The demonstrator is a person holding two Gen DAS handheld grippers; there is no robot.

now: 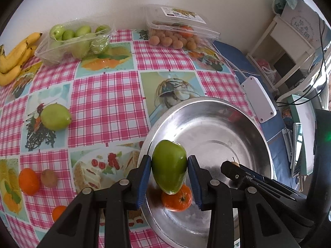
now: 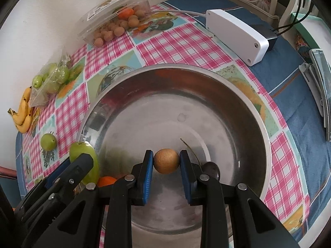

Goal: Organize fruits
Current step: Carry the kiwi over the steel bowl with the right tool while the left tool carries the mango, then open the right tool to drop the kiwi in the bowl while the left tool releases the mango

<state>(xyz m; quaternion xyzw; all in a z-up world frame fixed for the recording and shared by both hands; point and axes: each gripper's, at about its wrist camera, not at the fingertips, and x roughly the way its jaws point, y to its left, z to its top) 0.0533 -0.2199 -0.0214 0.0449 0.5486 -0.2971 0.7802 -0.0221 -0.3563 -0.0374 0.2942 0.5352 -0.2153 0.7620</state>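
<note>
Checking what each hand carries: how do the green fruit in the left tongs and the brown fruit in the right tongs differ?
The green fruit is long, glossy and bigger; the brown fruit is round, dull and smaller. The green fruit hangs above an orange; nothing lies directly under the brown fruit. Both are pinched between blue pads over the metal bowl.

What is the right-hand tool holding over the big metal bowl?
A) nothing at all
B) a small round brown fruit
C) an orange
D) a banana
B: the right gripper has its blue jaws pressed on both sides of a small round brown fruit above the metal bowl; the orange lies in the bowl near the left gripper, which holds a green fruit.
</note>
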